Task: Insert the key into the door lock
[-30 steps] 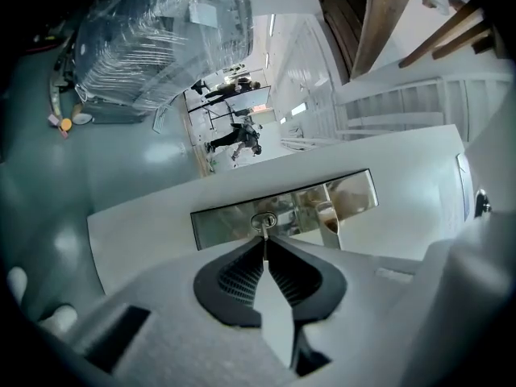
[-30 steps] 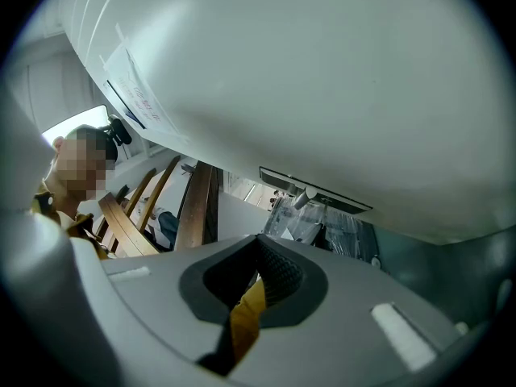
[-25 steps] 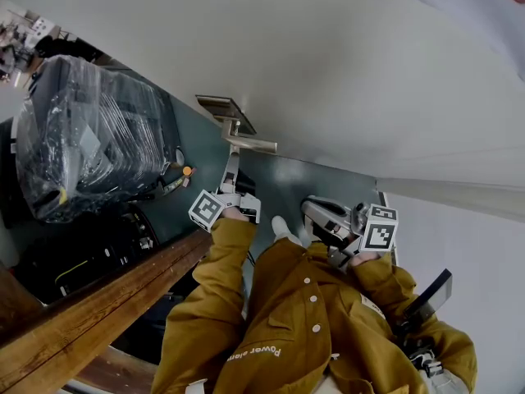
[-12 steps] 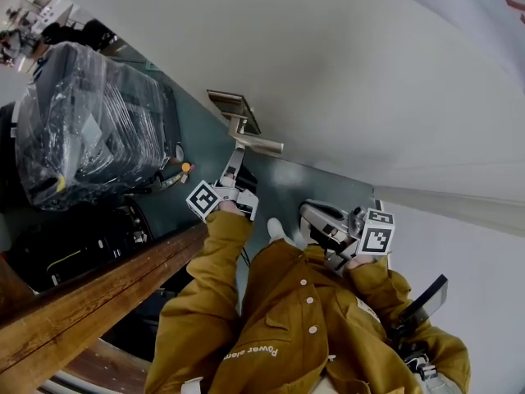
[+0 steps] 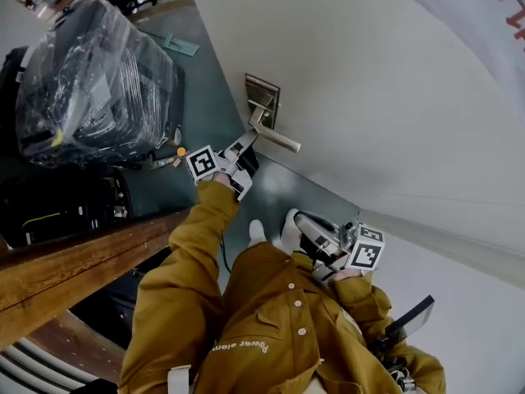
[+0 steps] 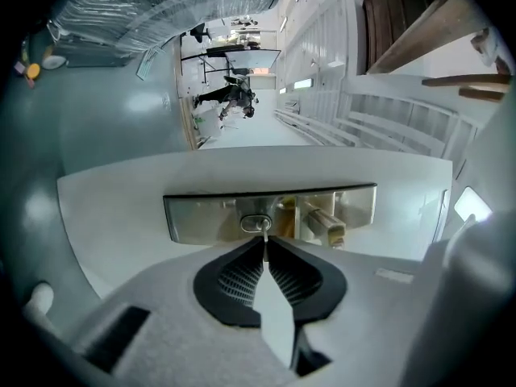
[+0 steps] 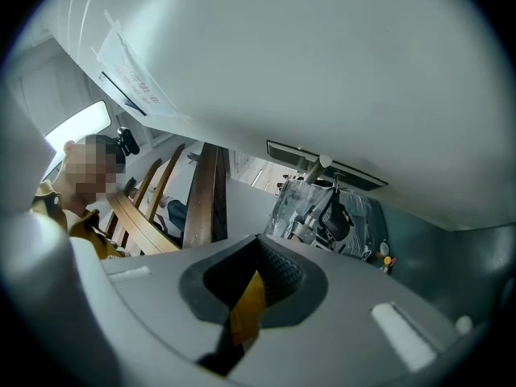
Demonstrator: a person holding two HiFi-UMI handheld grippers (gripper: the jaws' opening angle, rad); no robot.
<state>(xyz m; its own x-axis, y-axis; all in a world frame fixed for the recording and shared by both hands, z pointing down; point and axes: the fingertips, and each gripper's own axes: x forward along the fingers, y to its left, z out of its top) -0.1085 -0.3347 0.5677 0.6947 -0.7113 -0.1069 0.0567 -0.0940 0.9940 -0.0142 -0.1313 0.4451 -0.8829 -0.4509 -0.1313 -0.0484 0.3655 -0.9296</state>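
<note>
Metal key (image 6: 264,234): a thin blade pinched between the pads of the left gripper (image 6: 264,247), seen at the centre of the left gripper view. Its tip is set at the keyhole (image 6: 255,224); how far it has entered cannot be told.

Lock plate (image 6: 201,216): brushed metal, fixed to the white door (image 5: 369,97), stretched across the middle of the left gripper view. The keyhole is placed at its centre and the handle (image 6: 326,226) just right of it. In the head view the plate is found at upper centre, with the left gripper just below it.

Right gripper (image 7: 260,248): pads pressed together, held well apart from the lock, at lower right of centre in the head view. The door surface is seen filling the top of the right gripper view.

Mustard jacket (image 5: 271,327): worn by the person, filling the lower centre of the head view.

Wrapped bundle (image 5: 90,80): covered in clear film, stood on the grey-green floor (image 5: 205,72) at upper left.

Wooden rail (image 5: 66,269): set at lower left, running diagonally.
</note>
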